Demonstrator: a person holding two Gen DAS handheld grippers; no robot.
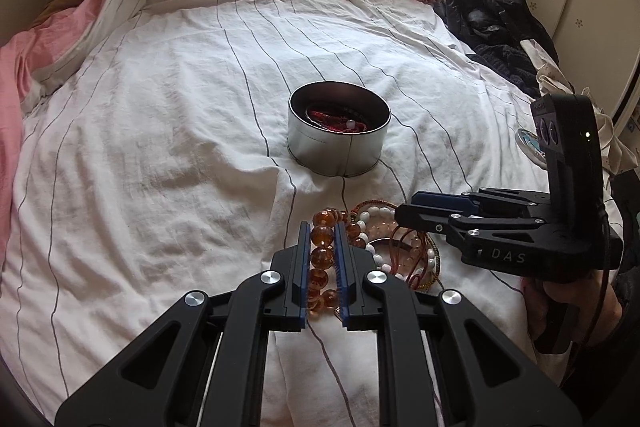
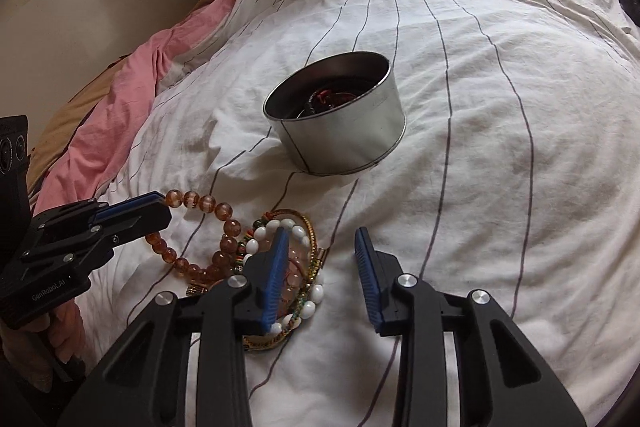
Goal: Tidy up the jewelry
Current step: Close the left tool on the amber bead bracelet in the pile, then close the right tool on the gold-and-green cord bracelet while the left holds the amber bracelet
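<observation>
1. While the left gripper [image 1: 322, 227] points down at the striped bed sheet [image 1: 160, 147], its jaws stand narrow, clamped on the amber bead bracelet [image 1: 322, 255].
2. That bracelet's free beads trail onto the sheet, touching a small heap of jewelry.
3. Over this heap, the right gripper [image 2: 324, 239] has its jaws apart, gripping nothing.
4. Its left finger overlaps the white bead bracelet [image 2: 298, 229] and a gold-green bangle [image 2: 312, 239]; only bare sheet shows between the jaws.
5. Farther up the bed stands a round metal tin [image 1: 338, 147], open, with red jewelry [image 1: 340, 121] inside.
</observation>
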